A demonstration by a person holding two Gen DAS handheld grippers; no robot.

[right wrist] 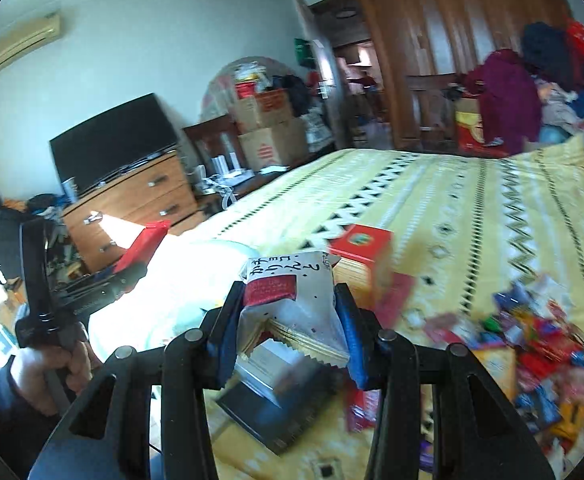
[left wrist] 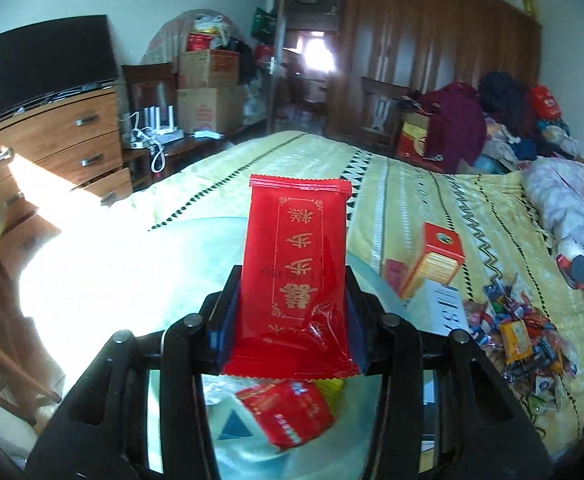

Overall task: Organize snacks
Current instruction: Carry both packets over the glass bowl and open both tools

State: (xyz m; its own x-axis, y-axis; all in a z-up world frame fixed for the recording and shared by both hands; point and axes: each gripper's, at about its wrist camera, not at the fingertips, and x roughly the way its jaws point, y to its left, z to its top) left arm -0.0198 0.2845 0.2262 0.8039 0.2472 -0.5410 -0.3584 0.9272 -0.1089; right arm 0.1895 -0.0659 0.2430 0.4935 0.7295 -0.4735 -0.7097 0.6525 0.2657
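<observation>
We see a flat red foil snack packet with gold lettering [left wrist: 295,276] pinched upright in our left gripper [left wrist: 292,320], and a white crinkled snack pouch [right wrist: 292,304] pinched in our right gripper [right wrist: 292,328], both raised above the yellow patterned bedspread [right wrist: 471,208], whose far half lies open beyond the heap of loose snacks [right wrist: 539,352].

A home bedroom: bed [right wrist: 431,200]; wardrobe [left wrist: 431,52]; dresser [left wrist: 60,140]
</observation>
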